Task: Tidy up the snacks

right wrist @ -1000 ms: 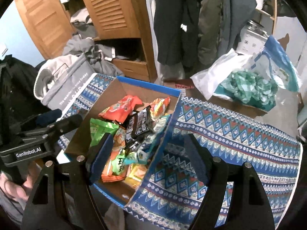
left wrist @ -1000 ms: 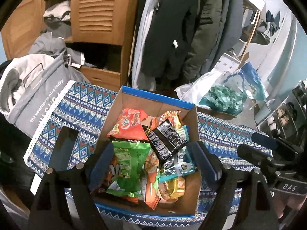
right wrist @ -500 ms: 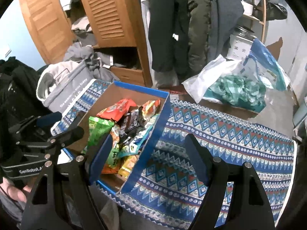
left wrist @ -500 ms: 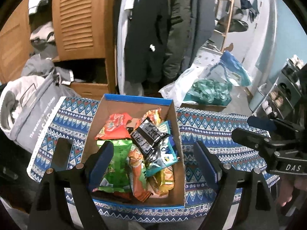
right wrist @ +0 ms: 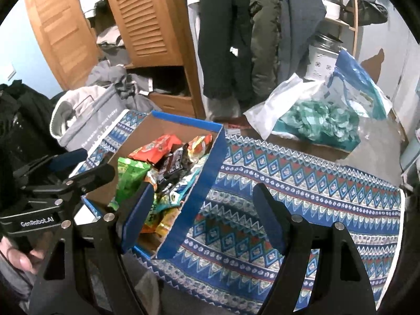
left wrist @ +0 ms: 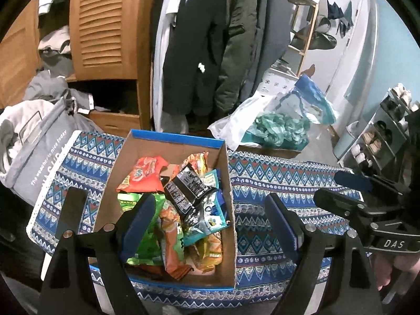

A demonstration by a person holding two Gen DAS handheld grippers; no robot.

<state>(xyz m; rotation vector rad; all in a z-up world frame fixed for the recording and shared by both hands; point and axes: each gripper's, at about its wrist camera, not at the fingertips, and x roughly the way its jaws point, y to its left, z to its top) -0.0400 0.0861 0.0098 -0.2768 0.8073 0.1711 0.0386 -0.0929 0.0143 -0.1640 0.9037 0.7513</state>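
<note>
both grippers have drawn back from the box (left wrist: 225,162) of snacks (left wrist: 183,197), which lies at 11 o'clock of the wide, empty left gripper (left wrist: 207,218), long axis 12 to 6, and at 10 o'clock of the wide, empty right gripper (right wrist: 203,210), so left is nearer.

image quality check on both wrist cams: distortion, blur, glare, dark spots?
Left wrist: strong fisheye bend, black corners; snack box sharp, glare on the black packet; wardrobe shelf dark. Right wrist: same barrel warp, patterned tablecloth lines curve; no motion blur; white plastic bag bright, nearly blown out; left edge murky.
</note>
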